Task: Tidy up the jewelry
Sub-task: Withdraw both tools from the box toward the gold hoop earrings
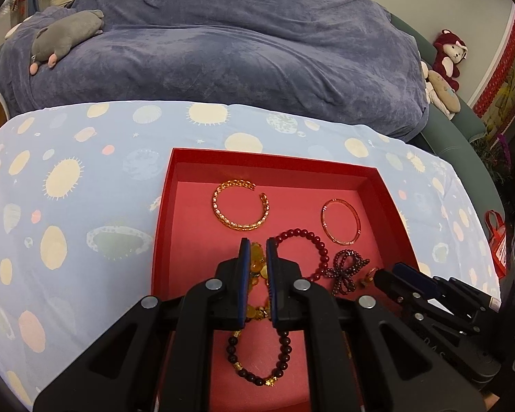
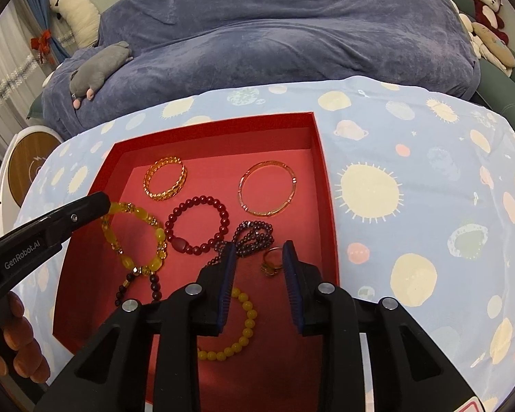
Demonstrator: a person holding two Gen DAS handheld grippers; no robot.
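Behind the table sits a sofa under a purple blanket, and the blue spotted cloth (image 2: 412,158) carries a red tray (image 2: 321,158) that already holds all the jewelry we can see. Near the tray's far edge lie a gold cuff (image 2: 166,178) and a thin bangle (image 2: 267,188); mid-tray a red bead bracelet (image 2: 197,225) and a tangled purple strand (image 2: 252,235); a small ring (image 2: 273,261) sits toward the right edge. Our left gripper (image 1: 256,245) is clamped on the yellow bead bracelet (image 2: 134,237) by the tray's left edge. Our right gripper (image 2: 259,254) stands with jaws apart around the ring, pads not pressing it. We judge collecting done; spacing the crowded near-side pieces remains.
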